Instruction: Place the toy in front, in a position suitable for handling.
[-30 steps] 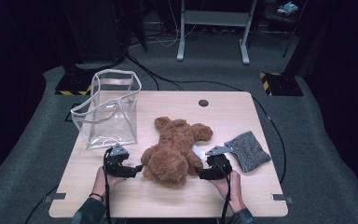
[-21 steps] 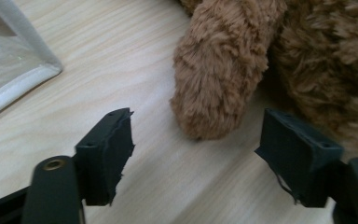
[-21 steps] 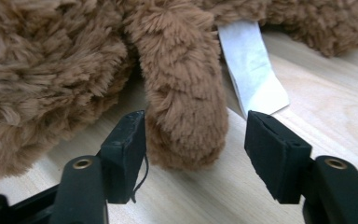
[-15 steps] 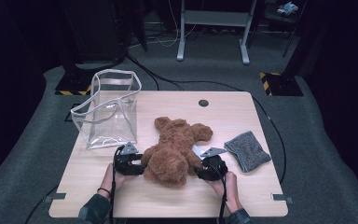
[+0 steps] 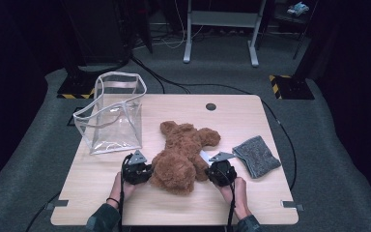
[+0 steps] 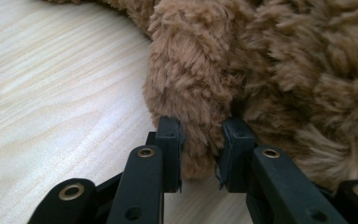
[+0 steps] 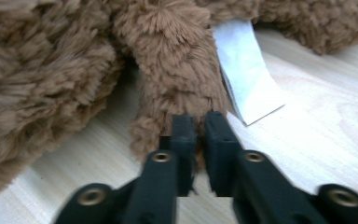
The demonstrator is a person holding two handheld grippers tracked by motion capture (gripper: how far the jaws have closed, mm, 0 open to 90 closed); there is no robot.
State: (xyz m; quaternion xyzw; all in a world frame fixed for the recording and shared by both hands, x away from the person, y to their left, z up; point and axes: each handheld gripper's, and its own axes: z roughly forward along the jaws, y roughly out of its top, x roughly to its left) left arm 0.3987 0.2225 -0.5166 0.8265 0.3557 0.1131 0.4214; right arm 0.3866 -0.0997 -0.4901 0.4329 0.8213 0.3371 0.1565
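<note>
Left gripper [image 6: 198, 149]: jaws have just been closing and now pinch a plush limb of the teddy bear [image 5: 183, 152], at the bear's left edge, low over the table [image 5: 101, 193].
Right gripper [image 7: 199, 140]: jaws have just been closing to a narrow gap, clamped on fur at the tip of another limb; a white fabric tag [image 7: 249, 79] lies just beside it.
Hands: left hand [image 5: 121, 186] and right hand [image 5: 235, 191] come in from the near edge, one on each side of the bear.
Teddy bear: lies flat at the middle of the table, near the front, head end pointing away; not lifted.
Grey cloth [image 5: 256, 155]: folded, to the right of the bear, apart from it.
Clear bag [image 5: 111, 113]: stands upright with mouth open, beyond and left of the bear, near but not touching.
Step in hand: judged as securing a two-point grip on the bear.
Next move: probably a joint lift, both hands rising together so the soft body does not sag or slip, then a carry toward the bag's opening.
</note>
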